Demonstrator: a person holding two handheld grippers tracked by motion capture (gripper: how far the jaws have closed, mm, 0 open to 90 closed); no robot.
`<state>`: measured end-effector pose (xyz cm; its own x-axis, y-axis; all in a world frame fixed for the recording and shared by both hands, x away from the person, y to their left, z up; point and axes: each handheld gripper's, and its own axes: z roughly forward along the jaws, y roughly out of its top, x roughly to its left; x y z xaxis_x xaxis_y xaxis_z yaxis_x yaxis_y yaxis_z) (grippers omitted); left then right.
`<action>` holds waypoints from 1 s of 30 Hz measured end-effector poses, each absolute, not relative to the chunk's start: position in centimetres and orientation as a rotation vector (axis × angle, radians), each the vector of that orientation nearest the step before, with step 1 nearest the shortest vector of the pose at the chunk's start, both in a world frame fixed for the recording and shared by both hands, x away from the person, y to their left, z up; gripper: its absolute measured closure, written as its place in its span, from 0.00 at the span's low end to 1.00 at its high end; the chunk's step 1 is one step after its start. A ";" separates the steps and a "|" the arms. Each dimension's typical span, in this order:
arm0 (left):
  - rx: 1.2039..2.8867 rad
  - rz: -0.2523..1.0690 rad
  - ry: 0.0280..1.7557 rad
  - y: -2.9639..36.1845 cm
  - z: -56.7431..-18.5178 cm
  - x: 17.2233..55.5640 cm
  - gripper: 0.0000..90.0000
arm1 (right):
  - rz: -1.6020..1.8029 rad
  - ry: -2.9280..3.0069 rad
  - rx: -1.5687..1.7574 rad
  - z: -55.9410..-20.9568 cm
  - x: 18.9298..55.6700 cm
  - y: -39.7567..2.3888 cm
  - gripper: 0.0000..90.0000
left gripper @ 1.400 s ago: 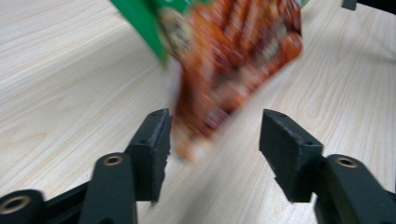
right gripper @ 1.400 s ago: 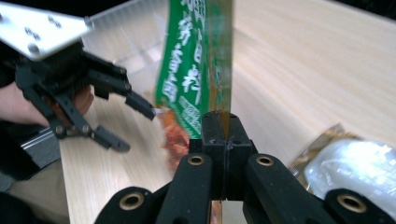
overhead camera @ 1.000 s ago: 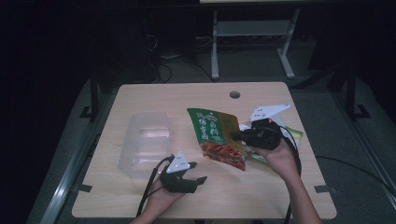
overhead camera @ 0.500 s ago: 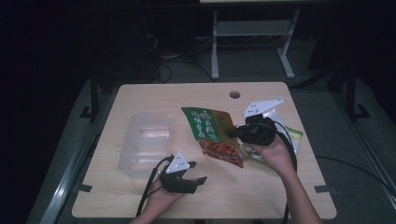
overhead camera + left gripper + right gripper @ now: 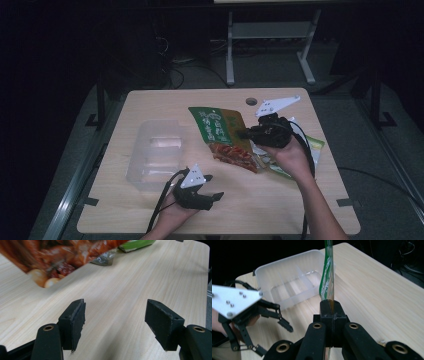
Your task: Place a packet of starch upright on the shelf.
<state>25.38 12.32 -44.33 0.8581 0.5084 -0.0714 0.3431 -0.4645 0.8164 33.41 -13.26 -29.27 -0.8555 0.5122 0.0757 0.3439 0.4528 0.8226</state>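
Pale wood table (image 5: 300, 200), dark room; right hand-held gripper (image 5: 243, 134) clamps snack packet (image 5: 222, 132), left hand-held gripper (image 5: 214, 187) gapes.

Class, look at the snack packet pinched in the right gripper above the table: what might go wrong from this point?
The right gripper grips the snack packet only at its thin edge, so the packet could slip or swing.

The clear divided tray looks light; a packet pushed into it might shove it sideways.

The left gripper is open and empty near the table's front edge, so it steadies nothing.
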 end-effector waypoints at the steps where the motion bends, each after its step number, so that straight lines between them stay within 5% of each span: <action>1: 2.101 0.226 0.615 12.2 -44.3 25.2 0.35 | 1.371 2.518 0.740 -28.8 33.6 -13.1 1.00; 30: 2.104 0.276 0.574 14.9 -43.0 23.1 0.31 | 1.430 2.534 0.628 -25.8 37.5 -6.8 1.00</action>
<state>23.10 14.94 -42.98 0.8666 0.4985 -0.0204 0.2950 -0.4791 0.8267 37.50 -6.81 -25.81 -0.8980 0.4358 0.0613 0.2778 0.4533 0.8470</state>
